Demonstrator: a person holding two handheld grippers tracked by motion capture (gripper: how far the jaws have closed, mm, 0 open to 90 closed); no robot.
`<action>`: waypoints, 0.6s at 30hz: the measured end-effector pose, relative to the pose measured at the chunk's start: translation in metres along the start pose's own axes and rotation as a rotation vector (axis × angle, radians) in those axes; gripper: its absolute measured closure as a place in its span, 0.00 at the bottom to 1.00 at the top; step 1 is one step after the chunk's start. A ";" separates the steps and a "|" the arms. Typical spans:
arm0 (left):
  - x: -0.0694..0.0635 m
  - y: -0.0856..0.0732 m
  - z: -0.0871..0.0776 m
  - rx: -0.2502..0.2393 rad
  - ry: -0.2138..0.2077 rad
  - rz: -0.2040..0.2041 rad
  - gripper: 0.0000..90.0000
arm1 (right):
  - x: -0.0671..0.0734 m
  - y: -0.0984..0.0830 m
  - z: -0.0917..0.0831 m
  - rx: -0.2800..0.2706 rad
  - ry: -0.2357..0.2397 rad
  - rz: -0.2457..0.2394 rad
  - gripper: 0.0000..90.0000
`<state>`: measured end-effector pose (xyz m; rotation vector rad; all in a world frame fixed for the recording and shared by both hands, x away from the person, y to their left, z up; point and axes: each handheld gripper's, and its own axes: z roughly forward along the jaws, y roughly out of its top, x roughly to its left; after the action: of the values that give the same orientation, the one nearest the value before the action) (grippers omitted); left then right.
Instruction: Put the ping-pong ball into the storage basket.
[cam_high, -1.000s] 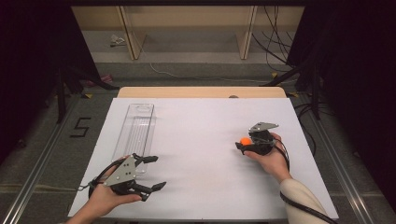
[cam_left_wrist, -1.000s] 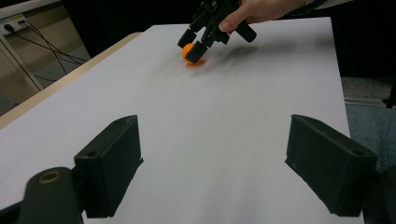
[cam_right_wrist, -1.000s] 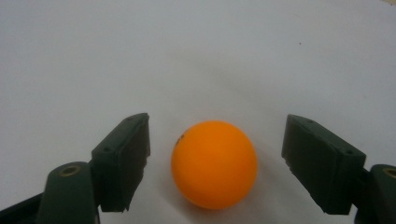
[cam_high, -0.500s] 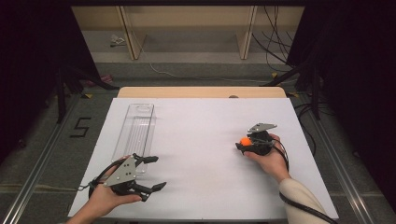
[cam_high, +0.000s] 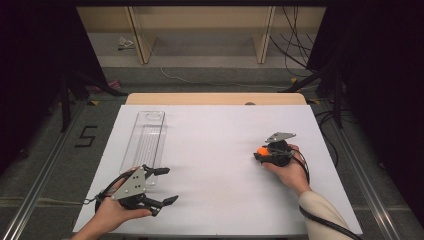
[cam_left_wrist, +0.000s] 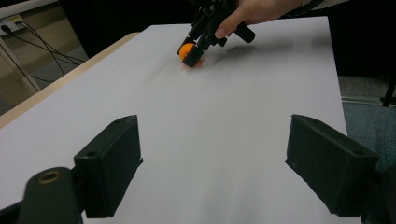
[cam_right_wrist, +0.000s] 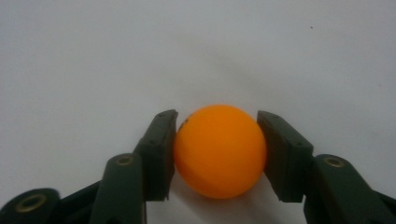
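At the lower left of the high view, the left claw (cam_high: 167, 186) rests on the white surface (cam_high: 215, 150), released, its jaws spread wide with nothing between them; in the left gripper view they stand far apart over bare surface. Just above it, at the left of the frame, lies a clear tray (cam_high: 145, 142), near the upper jaw. At the right of centre, the right claw (cam_high: 260, 153) has just been closing, and it now grasps an orange ball (cam_high: 262, 149). In the right gripper view both pads press the ball's (cam_right_wrist: 219, 150) sides, at the lower middle of the frame. The ball sits low against the surface.
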<state>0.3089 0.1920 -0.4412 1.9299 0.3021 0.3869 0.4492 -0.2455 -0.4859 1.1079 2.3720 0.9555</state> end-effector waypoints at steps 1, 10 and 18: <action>0.000 0.000 0.000 -0.001 0.000 -0.001 0.19 | 0.000 0.000 0.000 0.000 0.002 0.000 0.57; 0.000 0.000 0.000 -0.001 0.000 -0.001 0.19 | 0.000 0.002 -0.003 -0.014 -0.002 0.001 0.57; 0.000 0.000 0.000 -0.002 -0.001 0.001 0.19 | 0.002 0.007 -0.007 -0.040 -0.003 0.005 0.57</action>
<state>0.3086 0.1921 -0.4410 1.9286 0.3004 0.3868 0.4478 -0.2443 -0.4760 1.1000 2.3381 0.9975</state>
